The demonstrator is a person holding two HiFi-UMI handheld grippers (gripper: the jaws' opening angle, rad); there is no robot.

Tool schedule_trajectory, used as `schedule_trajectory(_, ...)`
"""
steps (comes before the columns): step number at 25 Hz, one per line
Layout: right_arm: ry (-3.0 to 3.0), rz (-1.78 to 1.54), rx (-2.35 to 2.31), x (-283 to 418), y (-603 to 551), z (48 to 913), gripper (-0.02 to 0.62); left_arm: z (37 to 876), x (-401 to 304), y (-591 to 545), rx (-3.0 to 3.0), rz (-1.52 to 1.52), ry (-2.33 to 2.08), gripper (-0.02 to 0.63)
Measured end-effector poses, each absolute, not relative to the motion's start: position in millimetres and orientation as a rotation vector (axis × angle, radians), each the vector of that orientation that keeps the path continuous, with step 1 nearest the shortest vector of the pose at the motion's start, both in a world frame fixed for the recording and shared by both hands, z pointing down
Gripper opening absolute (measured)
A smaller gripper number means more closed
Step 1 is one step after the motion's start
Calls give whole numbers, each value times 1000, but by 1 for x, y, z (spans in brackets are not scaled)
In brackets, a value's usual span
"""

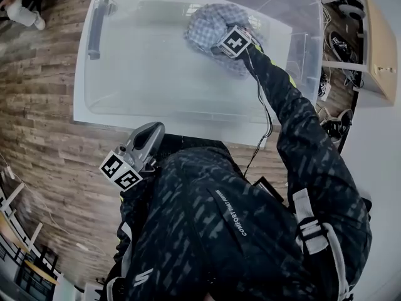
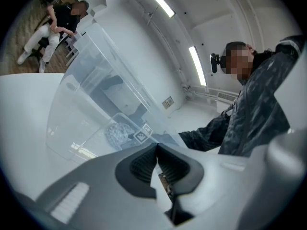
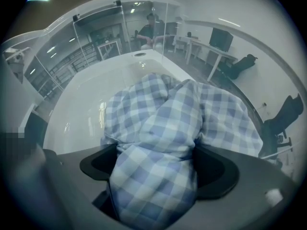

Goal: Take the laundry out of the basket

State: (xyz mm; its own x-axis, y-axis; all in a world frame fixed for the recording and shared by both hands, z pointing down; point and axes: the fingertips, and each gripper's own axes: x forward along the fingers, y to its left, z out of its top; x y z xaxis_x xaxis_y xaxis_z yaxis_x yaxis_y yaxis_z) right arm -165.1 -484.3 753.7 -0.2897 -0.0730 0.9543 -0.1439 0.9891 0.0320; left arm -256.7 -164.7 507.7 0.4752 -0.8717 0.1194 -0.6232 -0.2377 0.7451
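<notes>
Grasping stage: the right gripper reaches into the clear basket, jaws spread wide around the checked laundry on its floor. Next, close and lift — the left gripper, pads together, hangs outside, empty.

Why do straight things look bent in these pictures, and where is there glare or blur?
Head view: the wide lens bows the floorboards around the clear plastic basket; light is even, shadows faint. Left gripper view: ceiling light strips glare and curve; the corners go black. Right gripper view: the checked cloth is sharp, its nearest fold soft; the background curves.
</notes>
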Motion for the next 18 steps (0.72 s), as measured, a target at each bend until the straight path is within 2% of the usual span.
schedule_trajectory(10,-1923,118,215,-170,-490,752,491,505,-252,-171,1976,-406,-1219,11)
schedule_trajectory(11,-1937,136,262,-171,-495,750,445,504,-251,-171,1980,-407,-1217,11)
schedule_trajectory(13,-1938,162,362,-171,-508,746,304,499,-251,-171,1992,-416,-1216,11)
schedule_trajectory(15,-1902,163,418,-169,-518,742,213,493,-252,-170,2005,-427,-1221,11)
schedule_trajectory(18,-1882,195,462,-165,-522,736,168,485,-253,-166,2025,-433,-1238,11)
